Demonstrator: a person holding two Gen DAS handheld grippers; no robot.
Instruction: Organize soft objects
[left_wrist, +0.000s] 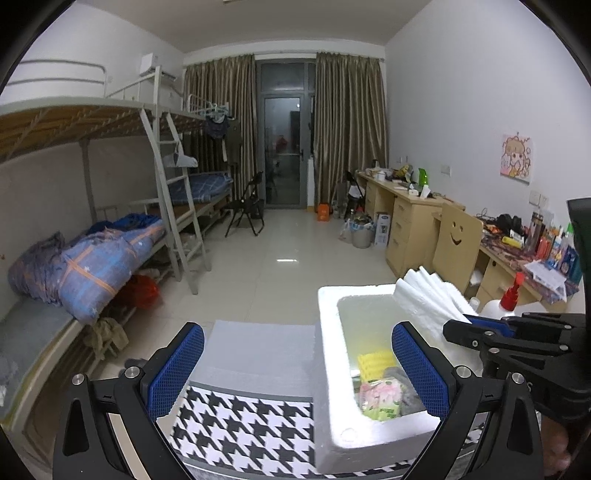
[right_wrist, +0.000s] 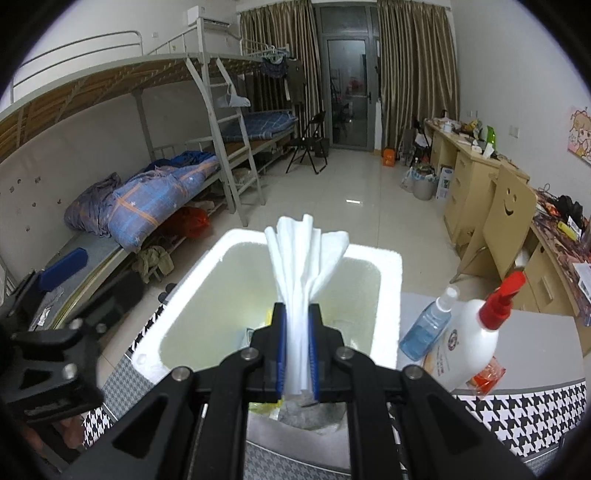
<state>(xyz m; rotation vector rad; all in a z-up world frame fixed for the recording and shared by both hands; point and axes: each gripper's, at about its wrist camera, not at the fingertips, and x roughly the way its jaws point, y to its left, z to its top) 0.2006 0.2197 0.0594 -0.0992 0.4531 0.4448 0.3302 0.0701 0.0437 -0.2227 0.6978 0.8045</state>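
The right gripper (right_wrist: 297, 354) is clenched on a bunched white soft cloth (right_wrist: 306, 258), holding it above the open white foam box (right_wrist: 384, 266). The left gripper (left_wrist: 297, 363) is released, grasping nothing, at the box's near left wall. Inside the box lie a yellow ridged sponge (left_wrist: 375, 363), a pink-green packet (left_wrist: 380, 400) and a grey cloth (left_wrist: 408, 391). The box rests on the houndstooth-covered surface (left_wrist: 240, 428).
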